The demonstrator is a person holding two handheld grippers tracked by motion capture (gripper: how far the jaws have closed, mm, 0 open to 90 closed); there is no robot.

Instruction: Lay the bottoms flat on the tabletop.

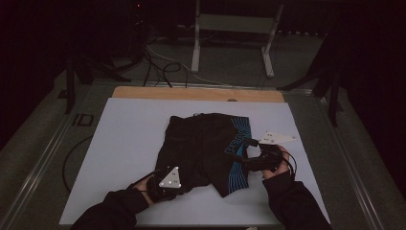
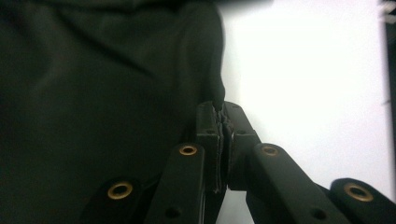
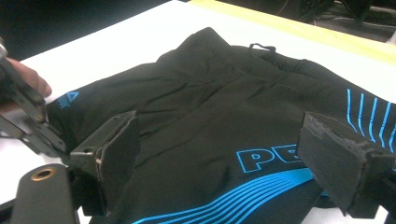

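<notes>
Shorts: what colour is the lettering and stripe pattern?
Blue on the black shorts; the right gripper view shows it best.

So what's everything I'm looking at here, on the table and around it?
shorts: one, black with blue stripes and lettering, flat on the mat's middle
mat: one, white, covering the table
table: one, wooden edge at the far side
metal frame: one, pale grey, on the floor beyond
cables: several, dark and light, on the floor
left gripper: one, black, shut on the shorts' near hem
right gripper: one, black, open above the striped leg
</notes>
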